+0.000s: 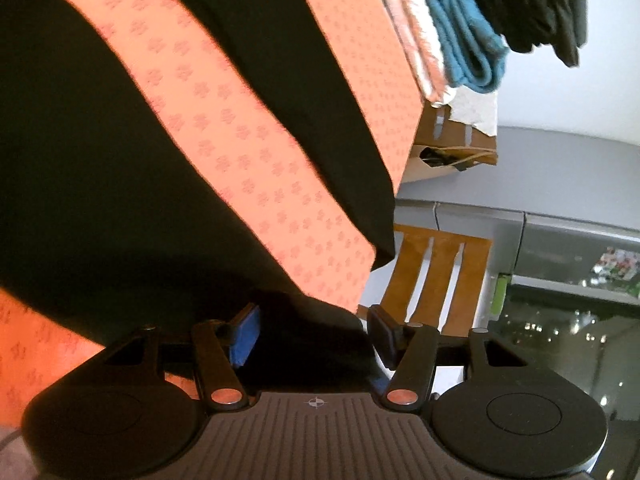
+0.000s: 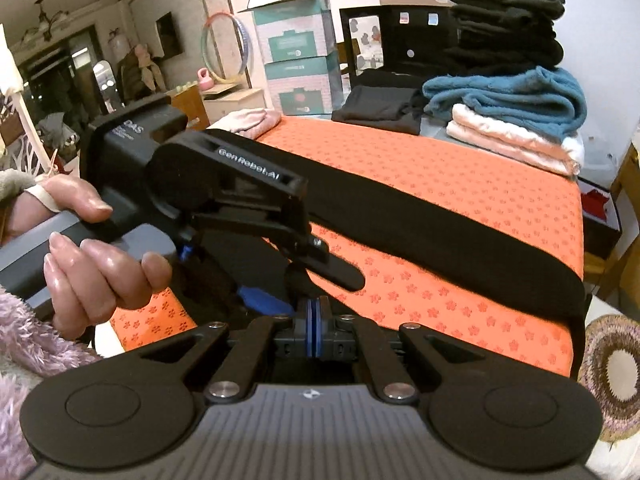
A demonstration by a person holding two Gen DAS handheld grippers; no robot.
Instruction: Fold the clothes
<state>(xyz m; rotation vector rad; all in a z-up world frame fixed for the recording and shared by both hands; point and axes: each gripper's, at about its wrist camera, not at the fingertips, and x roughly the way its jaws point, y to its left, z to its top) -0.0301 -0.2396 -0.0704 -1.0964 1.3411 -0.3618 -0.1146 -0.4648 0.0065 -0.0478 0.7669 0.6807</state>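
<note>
This is a home, a lived-in living room. In the right wrist view, a ceiling lamp (image 2: 45, 20) hangs at 10 o'clock above a framed picture (image 2: 167, 34), with a hula hoop (image 2: 226, 50) and stacked cartons (image 2: 298, 64) at 12 o'clock. Folded clothes (image 2: 508, 92) pile up at 1 o'clock on an orange flowered cloth (image 2: 460, 184). In the left wrist view, a wooden chair (image 1: 436, 280) stands at 4 o'clock.
</note>
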